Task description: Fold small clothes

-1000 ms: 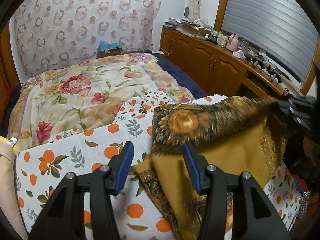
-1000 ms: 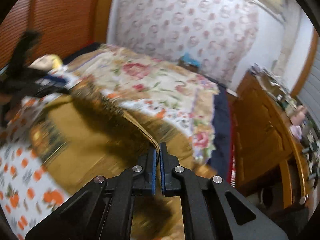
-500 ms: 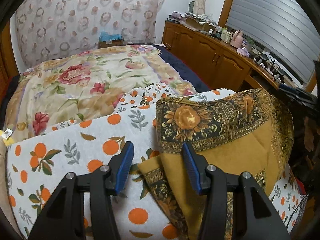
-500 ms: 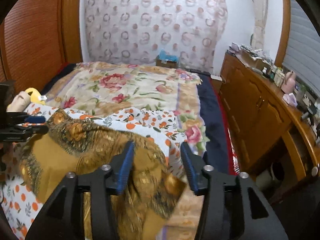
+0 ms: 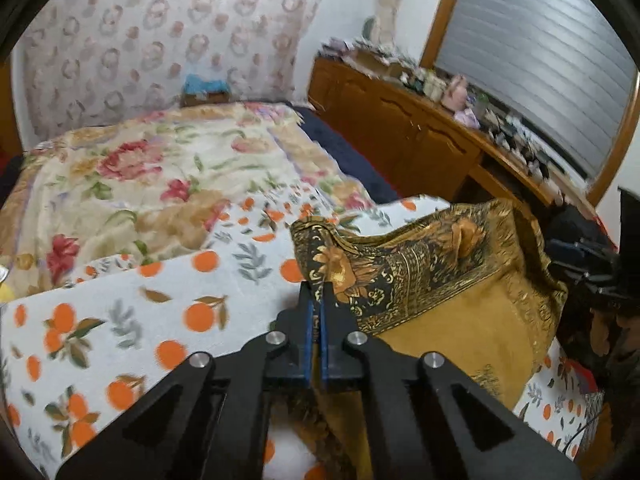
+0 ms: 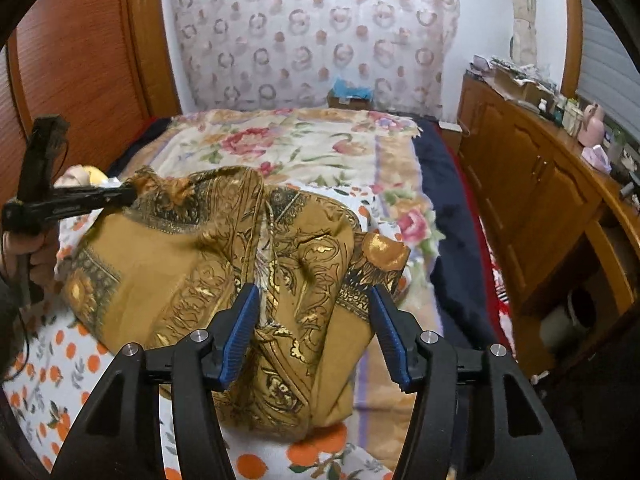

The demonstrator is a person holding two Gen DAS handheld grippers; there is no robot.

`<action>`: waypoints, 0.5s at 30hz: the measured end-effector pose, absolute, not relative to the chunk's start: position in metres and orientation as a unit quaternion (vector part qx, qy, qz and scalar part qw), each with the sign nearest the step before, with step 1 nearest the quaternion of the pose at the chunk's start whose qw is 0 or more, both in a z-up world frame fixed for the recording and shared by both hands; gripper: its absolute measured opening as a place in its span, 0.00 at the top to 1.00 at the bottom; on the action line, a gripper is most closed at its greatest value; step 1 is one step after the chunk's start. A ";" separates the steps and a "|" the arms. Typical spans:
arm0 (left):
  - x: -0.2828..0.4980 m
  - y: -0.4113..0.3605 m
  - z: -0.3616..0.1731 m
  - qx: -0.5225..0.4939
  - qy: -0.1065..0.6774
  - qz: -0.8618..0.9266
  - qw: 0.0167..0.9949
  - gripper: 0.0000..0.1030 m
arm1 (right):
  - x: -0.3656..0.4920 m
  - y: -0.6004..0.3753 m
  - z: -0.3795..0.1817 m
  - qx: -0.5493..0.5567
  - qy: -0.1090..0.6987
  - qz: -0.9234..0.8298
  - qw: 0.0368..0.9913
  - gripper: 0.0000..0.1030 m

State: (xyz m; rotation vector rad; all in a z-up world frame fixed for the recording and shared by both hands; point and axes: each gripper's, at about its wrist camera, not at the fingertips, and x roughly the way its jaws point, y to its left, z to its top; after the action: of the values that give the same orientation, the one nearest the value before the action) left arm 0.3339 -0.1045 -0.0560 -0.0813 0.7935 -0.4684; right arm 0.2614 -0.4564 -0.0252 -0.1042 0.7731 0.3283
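A mustard-gold cloth with a dark patterned border lies bunched on a white sheet with an orange print on the bed. My left gripper is shut on the cloth's bordered corner and lifts it. In the right wrist view the left gripper holds the cloth's far left corner up. My right gripper is open, its blue pads on either side of a raised fold of the cloth, holding nothing.
A floral quilt covers the far part of the bed. A wooden cabinet with clutter on top runs along the right side. A wooden panel stands at the left. A box with blue cloth sits at the far wall.
My left gripper has shut on the cloth's bordered corner and raised it. My right gripper let go of the cloth half a second ago and stays open over it.
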 end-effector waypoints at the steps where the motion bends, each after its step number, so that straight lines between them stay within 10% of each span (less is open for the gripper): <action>1: 0.330 -0.100 -0.053 -0.039 0.381 -0.219 0.897 1.00 | 0.260 -0.457 -0.022 -0.045 0.368 0.159 0.915 0.41; 15: 0.318 -0.098 -0.065 -0.016 0.392 -0.203 0.897 0.96 | 0.280 -0.455 -0.045 -0.051 0.393 0.122 0.910 0.32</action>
State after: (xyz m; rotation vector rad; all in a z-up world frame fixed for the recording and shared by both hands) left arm 0.3176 -0.0978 -0.0649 -0.0323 0.8129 -0.4210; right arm 0.2802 -0.4548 -0.0449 -0.1055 0.8101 0.2518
